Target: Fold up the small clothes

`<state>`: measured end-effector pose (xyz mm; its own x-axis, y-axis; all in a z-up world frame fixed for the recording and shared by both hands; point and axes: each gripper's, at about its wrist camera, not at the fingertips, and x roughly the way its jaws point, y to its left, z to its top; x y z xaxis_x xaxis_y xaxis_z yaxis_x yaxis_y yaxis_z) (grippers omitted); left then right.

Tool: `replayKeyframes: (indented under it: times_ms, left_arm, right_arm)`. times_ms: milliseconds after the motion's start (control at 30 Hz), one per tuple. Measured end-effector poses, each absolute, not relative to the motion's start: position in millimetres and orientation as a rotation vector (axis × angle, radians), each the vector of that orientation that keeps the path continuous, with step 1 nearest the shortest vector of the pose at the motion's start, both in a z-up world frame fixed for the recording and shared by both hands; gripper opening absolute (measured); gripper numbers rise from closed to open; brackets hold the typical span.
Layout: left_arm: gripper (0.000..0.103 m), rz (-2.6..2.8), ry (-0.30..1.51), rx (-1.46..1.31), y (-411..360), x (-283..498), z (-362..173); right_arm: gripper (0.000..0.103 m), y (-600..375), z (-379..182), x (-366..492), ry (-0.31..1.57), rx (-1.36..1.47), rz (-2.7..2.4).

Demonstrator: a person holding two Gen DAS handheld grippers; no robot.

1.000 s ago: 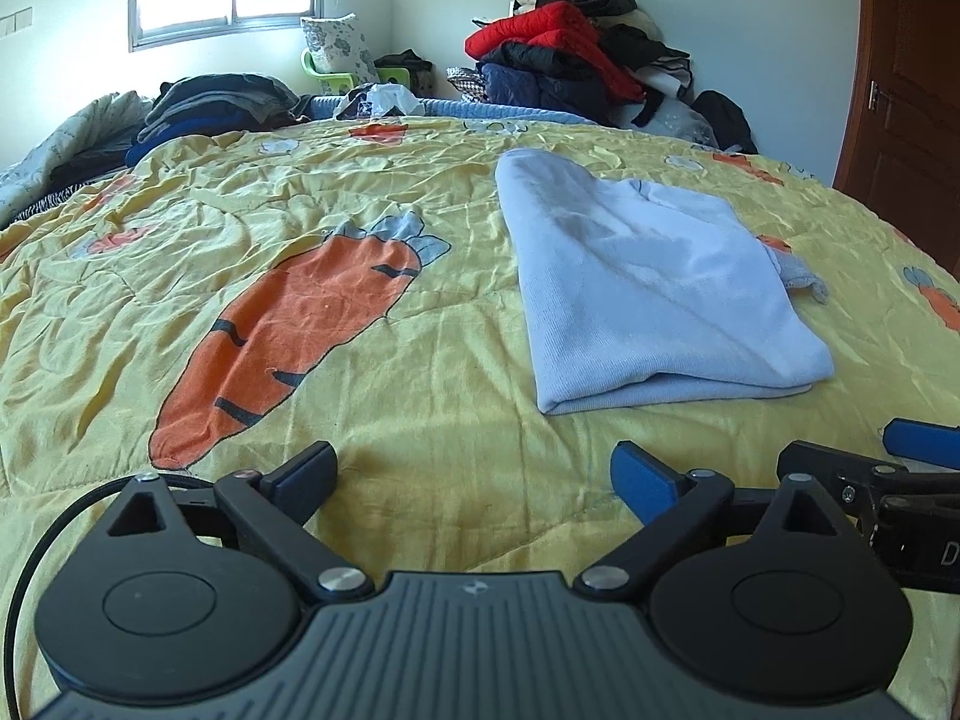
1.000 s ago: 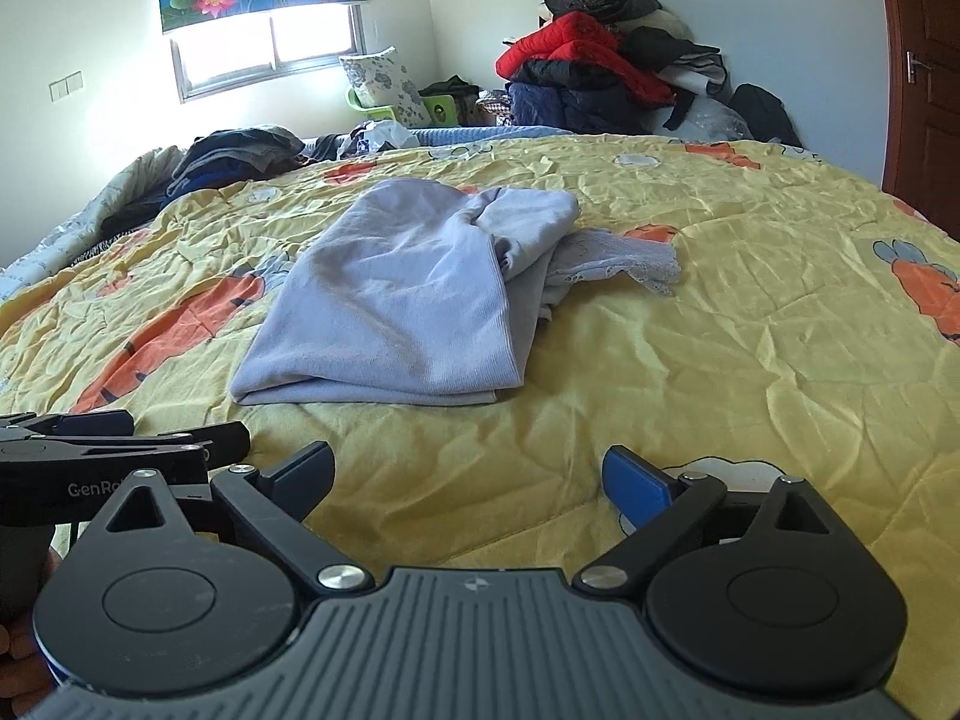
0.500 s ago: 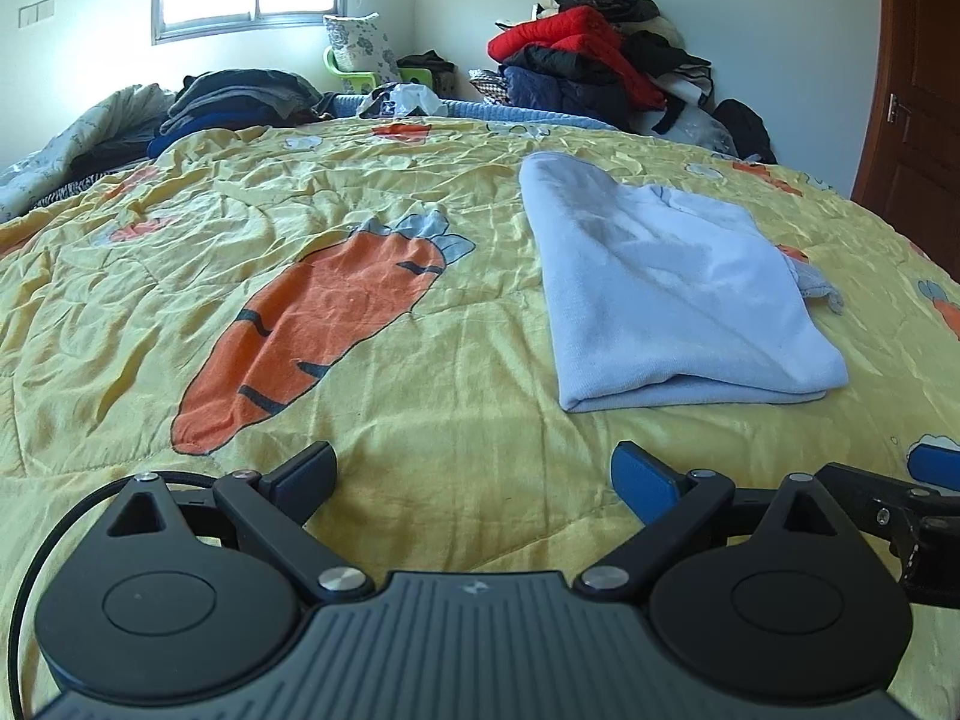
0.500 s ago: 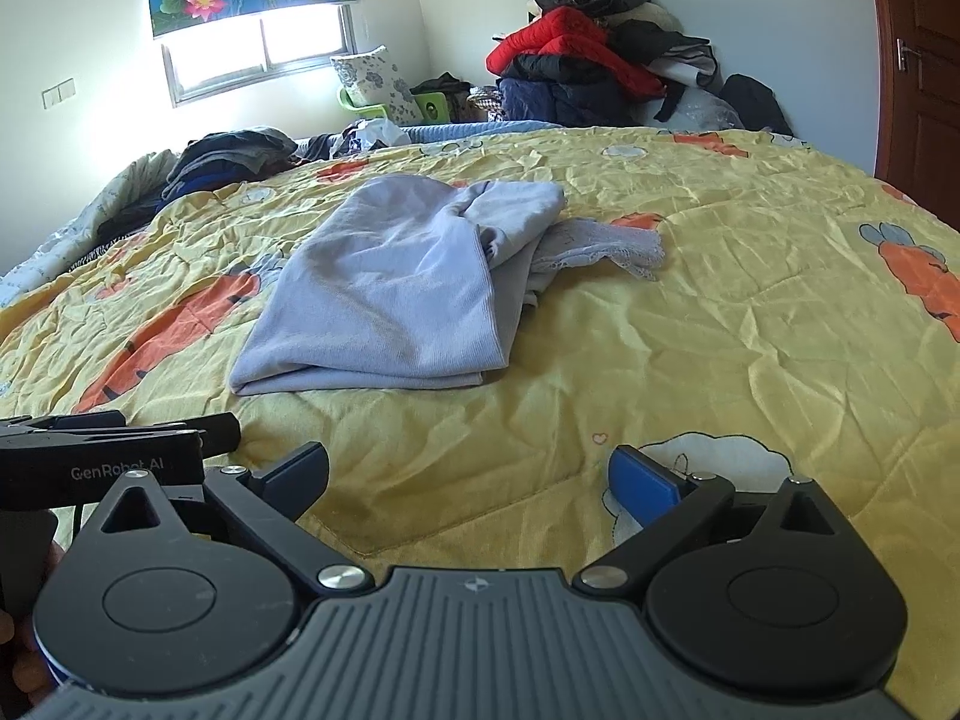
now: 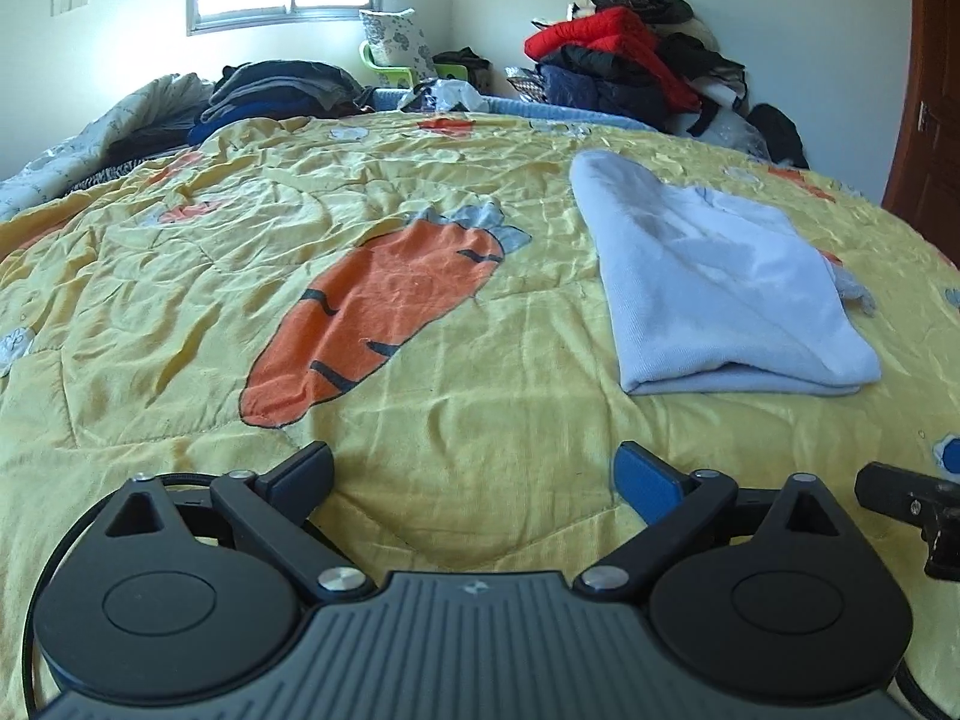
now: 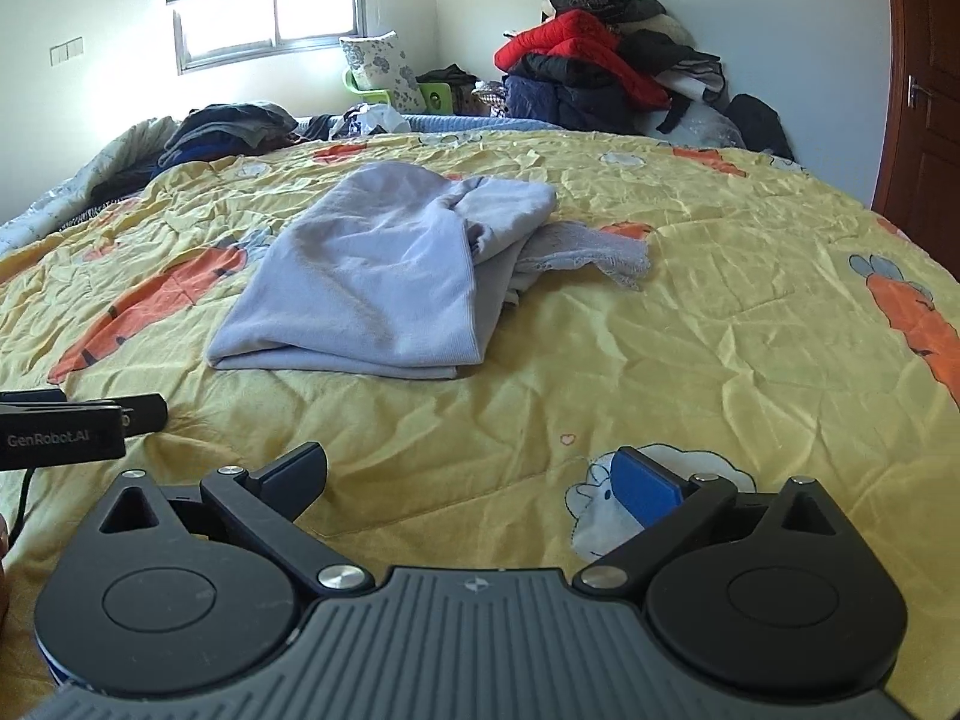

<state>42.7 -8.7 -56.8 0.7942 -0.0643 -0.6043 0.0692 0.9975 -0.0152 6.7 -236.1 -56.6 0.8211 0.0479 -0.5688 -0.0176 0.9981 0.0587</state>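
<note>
Currently both tools idle, low over the bedspread. Left gripper (image 5: 474,471): jaws spread wide, nothing between them, yellow quilt (image 5: 420,396) showing through the gap. Right gripper (image 6: 474,474): same, jaws wide apart and empty, blue pad over a small white rabbit print (image 6: 591,510).

Task item: one pale blue knit garment (image 6: 384,276), folded over on itself, lying on the quilt ahead of both grippers and well apart from either. Near edge is a doubled fold. On its far right side a rumpled section and a frilled, lacy bit (image 6: 600,249) stick out, not tucked in. From the left wrist view the garment (image 5: 720,282) sits right of a large orange carrot print (image 5: 384,312).

Each gripper shows at the edge of the other's view; the two are side by side.

Background: heap of dark and red clothes (image 6: 594,66) against the far wall, second pile of dark clothes (image 5: 276,93) at left of the bed, patterned pillow (image 6: 381,69) under a bright window (image 6: 270,24), brown wooden door (image 6: 924,90) at right.
</note>
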Motion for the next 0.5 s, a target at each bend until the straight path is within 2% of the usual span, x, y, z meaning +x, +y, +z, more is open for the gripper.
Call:
replayKeyframes:
  times_ms: [500]
  left_arm:
    - [0.103, -0.107, 0.65, 0.042, -16.8, 41.8, -58.4]
  right_arm:
    - [0.103, -233.5, -58.0, 17.0, 0.617, 0.057, 0.05]
